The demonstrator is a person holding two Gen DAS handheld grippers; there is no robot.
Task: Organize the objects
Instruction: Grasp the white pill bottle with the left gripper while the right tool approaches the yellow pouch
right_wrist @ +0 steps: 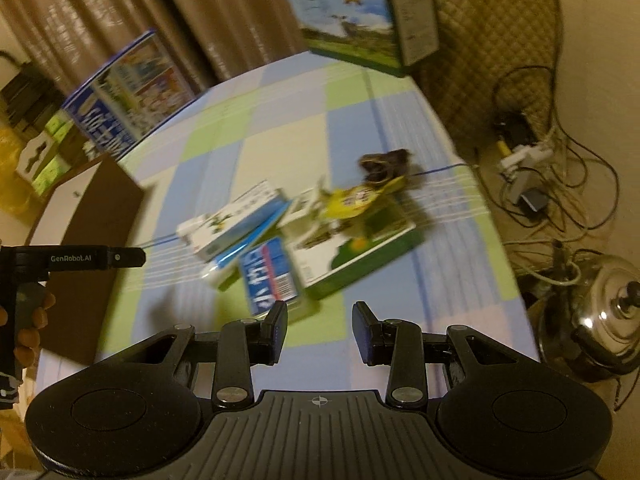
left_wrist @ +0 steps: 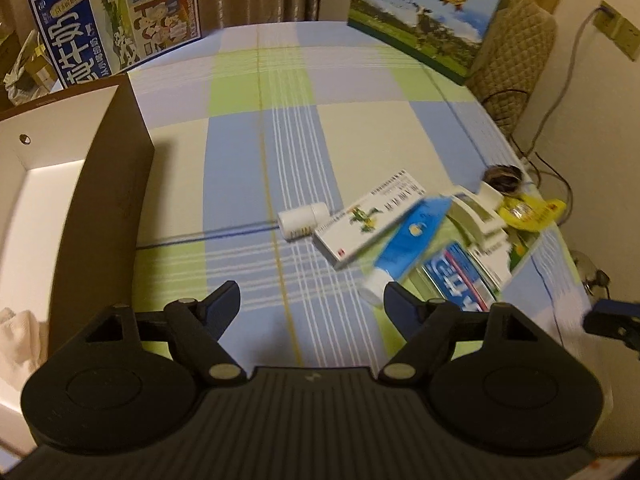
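A heap of small items lies on the checked tablecloth (left_wrist: 304,92). It holds a white pill bottle (left_wrist: 302,220), a white medicine box (left_wrist: 368,220), a blue toothpaste tube (left_wrist: 412,240), a blue toothpaste box (left_wrist: 460,276), a green-and-white box (right_wrist: 360,256) and a yellow packet (left_wrist: 528,210). My left gripper (left_wrist: 312,300) is open above bare cloth, just short of the bottle, with nothing between its fingers. My right gripper (right_wrist: 320,326) hangs over the cloth near the toothpaste box (right_wrist: 268,276), its jaws narrowly apart and empty.
An open brown box (left_wrist: 116,184) with a white inside stands at the left. Two milk cartons (left_wrist: 120,20) (left_wrist: 424,20) stand at the back. A dark furry item (right_wrist: 384,164) lies behind the heap. On the floor to the right are a steel kettle (right_wrist: 600,308) and cables (right_wrist: 528,184).
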